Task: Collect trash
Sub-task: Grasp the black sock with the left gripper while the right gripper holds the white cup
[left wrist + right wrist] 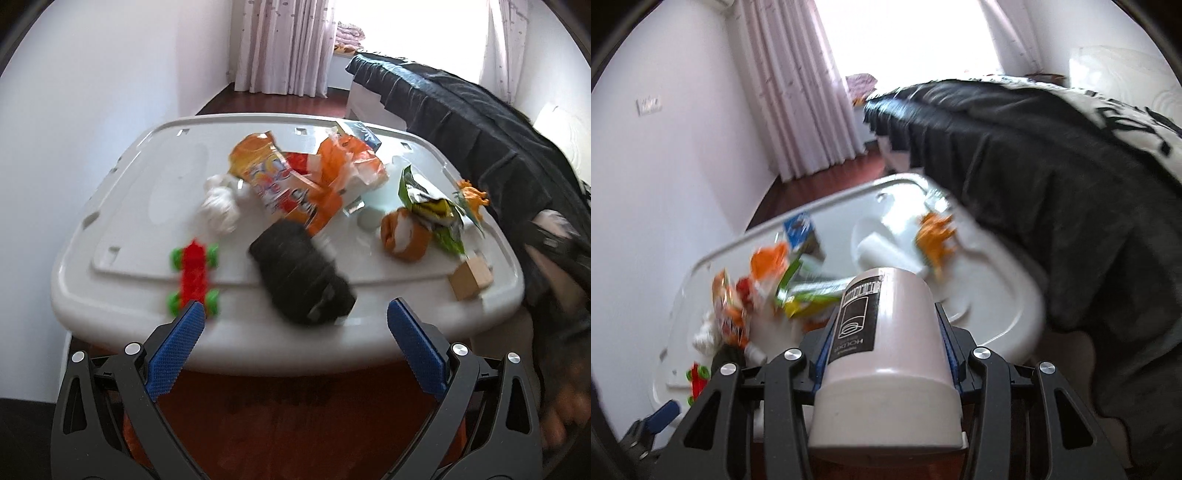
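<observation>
Trash lies on a white plastic table (122, 302): an orange snack bag (280, 181), a crumpled white tissue (221, 203), an orange plastic wrapper (347, 162), a green-yellow snack bag (436, 206), an orange-white wrapper (404, 232) and a black bottle (303, 277). My left gripper (295, 317) is open and empty at the table's near edge, just before the black bottle. My right gripper (882, 332) is shut on a white plastic bin (890, 350), held tilted over the table's near right side; the trash shows beyond it (738, 306).
A red-and-green toy (194, 273) lies at the near left of the table, a wooden block (471, 277) at the near right, an orange toy (472, 195) and a blue box (360, 133) farther back. A dark-covered bed (461, 122) stands right. Red-brown floor lies below.
</observation>
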